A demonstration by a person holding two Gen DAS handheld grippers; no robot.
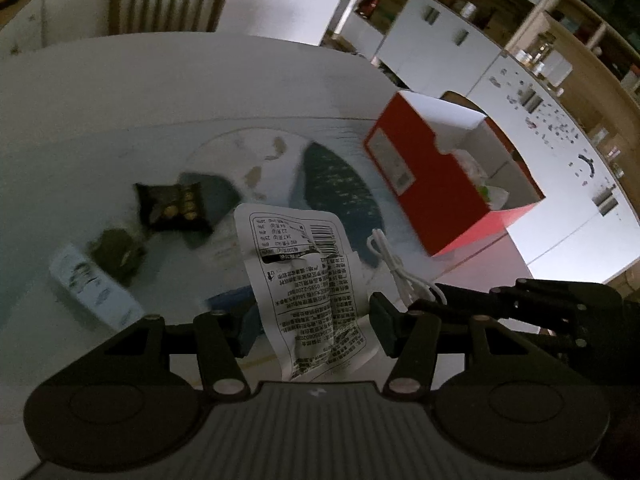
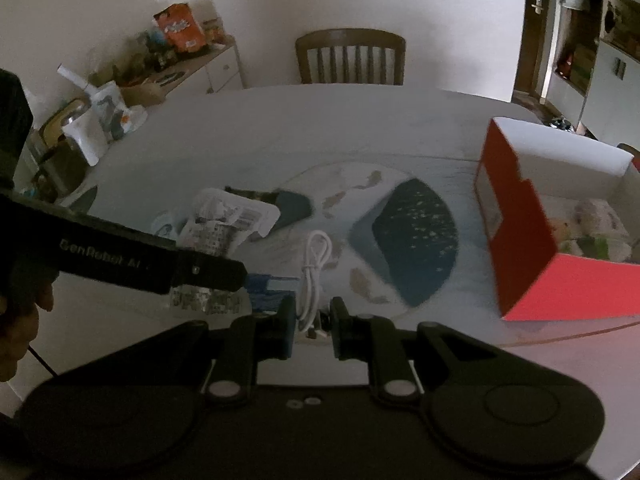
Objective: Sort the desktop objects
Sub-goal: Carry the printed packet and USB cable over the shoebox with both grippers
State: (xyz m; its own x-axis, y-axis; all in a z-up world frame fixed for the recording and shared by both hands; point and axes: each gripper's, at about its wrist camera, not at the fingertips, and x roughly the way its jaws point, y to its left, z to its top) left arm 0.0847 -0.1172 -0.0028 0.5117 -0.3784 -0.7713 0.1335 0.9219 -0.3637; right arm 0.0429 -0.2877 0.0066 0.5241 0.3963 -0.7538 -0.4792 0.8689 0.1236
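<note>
Nearest the lens in the left wrist view, the left hand-held gripper (image 1: 312, 320) clamps a white printed snack packet (image 1: 298, 280) between its two pads, the packet standing up from the jaws toward the middle of the frame. The right wrist view shows the right hand-held gripper (image 2: 314, 320) closed narrow on a coiled white cable (image 2: 314, 276), whose loop rises above the pads.

Only the left wrist view shows the small things in its left middle: a dark packet with gold rounds (image 1: 172, 208), a dark green sachet (image 1: 116, 254) and a white pouch (image 1: 94, 284), all lying on the bench (image 1: 160, 92). There the cable (image 1: 394, 268) trails in from the right gripper's black body at lower right.

Only the right wrist view shows a cluttered side cabinet (image 2: 188, 68) at upper left with an orange bag on it, and the contents of the red box (image 2: 524, 236) at right: pale wrapped items, blurred. The left gripper's body crosses the left of that frame and hides part of the snack packet (image 2: 224, 220).

Both views show the patterned mat (image 2: 400, 232) under the things and a wooden chair (image 2: 350, 56) at the far edge. In the left view the red box (image 1: 432, 176) stands at right of centre, open at the top.
</note>
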